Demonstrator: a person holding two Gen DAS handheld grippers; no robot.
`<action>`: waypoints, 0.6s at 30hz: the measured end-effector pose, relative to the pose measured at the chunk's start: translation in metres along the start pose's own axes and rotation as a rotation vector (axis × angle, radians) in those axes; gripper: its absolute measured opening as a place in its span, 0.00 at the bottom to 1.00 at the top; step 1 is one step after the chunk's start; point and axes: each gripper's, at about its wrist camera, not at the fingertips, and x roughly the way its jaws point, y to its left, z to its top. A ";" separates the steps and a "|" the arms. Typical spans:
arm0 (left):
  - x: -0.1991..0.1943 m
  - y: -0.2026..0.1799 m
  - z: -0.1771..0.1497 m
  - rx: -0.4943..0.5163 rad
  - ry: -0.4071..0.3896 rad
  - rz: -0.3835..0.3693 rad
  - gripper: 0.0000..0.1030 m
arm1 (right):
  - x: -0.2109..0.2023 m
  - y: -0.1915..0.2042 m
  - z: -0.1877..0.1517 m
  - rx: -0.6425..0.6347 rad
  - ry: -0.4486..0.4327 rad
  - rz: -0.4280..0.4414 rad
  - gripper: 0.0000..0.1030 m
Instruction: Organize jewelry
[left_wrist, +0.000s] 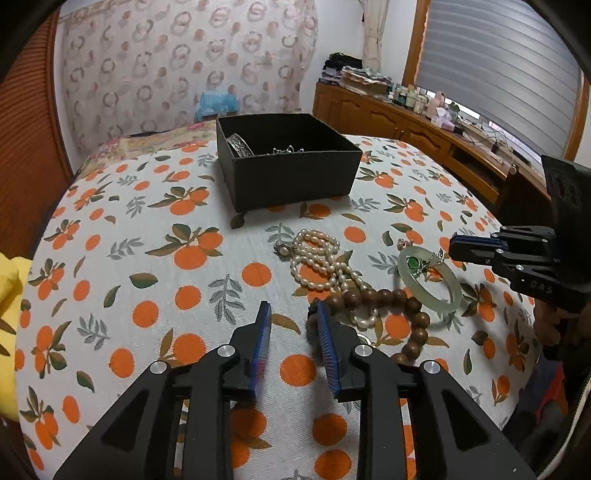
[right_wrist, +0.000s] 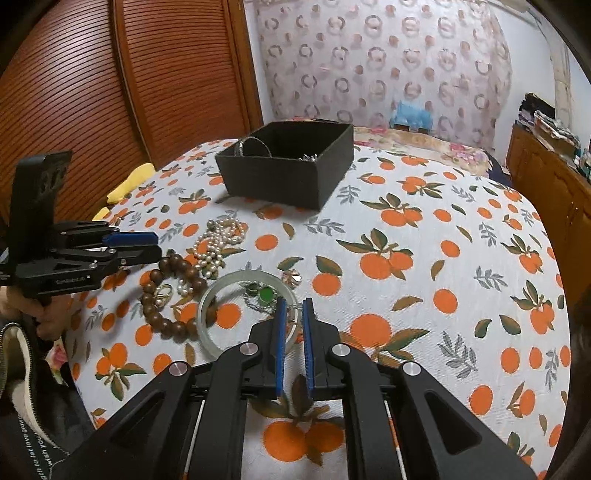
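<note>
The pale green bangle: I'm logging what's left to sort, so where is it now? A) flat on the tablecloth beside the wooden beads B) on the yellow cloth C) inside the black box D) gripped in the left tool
A: the bangle lies flat on the tablecloth, next to the wooden beads, outside the black box.

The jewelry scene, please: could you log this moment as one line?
left gripper: open, empty | right gripper: open, over jade bangle | pearls, wooden beads: on cloth | black box: part-filled
</note>
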 end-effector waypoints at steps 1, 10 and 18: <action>0.000 0.000 0.000 0.000 -0.001 -0.001 0.24 | 0.002 -0.002 0.000 0.006 0.005 -0.002 0.24; 0.001 -0.002 0.000 0.002 0.001 -0.011 0.25 | 0.020 -0.013 0.003 0.053 0.060 0.055 0.34; 0.005 -0.004 -0.004 -0.001 0.011 -0.018 0.32 | 0.016 -0.017 0.002 0.075 0.053 0.078 0.14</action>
